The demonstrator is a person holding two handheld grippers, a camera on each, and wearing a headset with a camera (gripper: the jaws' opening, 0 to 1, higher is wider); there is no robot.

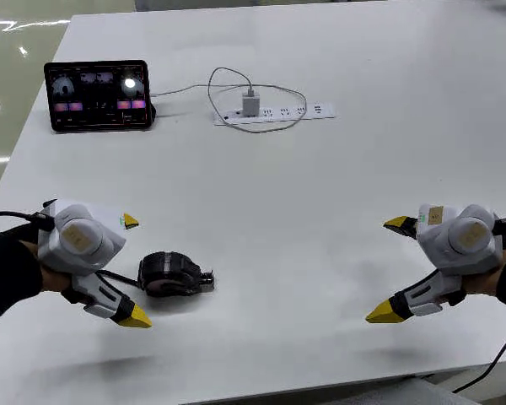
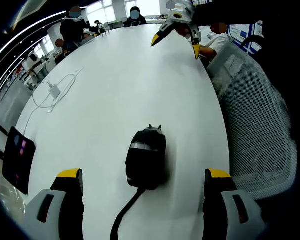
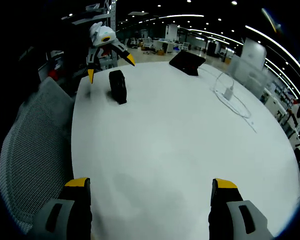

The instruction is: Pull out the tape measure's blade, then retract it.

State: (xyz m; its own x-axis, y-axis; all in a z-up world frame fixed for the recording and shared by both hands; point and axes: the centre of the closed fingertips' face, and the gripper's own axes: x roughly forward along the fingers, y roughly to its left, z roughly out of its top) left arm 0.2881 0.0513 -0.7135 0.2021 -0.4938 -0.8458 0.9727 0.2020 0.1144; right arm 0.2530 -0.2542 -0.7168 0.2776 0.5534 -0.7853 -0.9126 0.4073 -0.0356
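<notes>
Black tape measure: lying on the white table at about 7 o'clock in the head view, blade end pointing toward 3 o'clock, no blade length showing outside the case.
Left gripper: hovering at 8 o'clock, spreading wide and gripping nothing.
Left fingers: flanking the rear of the tape measure at the mouth of the gap, one at 12 o'clock of it and one at 6 o'clock in the head view, touching neither side of the case.
Black cord: trailing from the rear of the tape measure back between the left jaws.
Right gripper: hovering at 4 o'clock, well apart from the tape measure, gaping wide and carrying nothing, facing bare tabletop.
Tablet: standing at 10 o'clock, screen glowing.
Power strip: lying at 12 o'clock, holding a white charger, with a white cable looping around it and running toward the tablet.
Path: bare tabletop lying between the two grippers.
Mesh chair: sitting beside the table edge in the left gripper view.
</notes>
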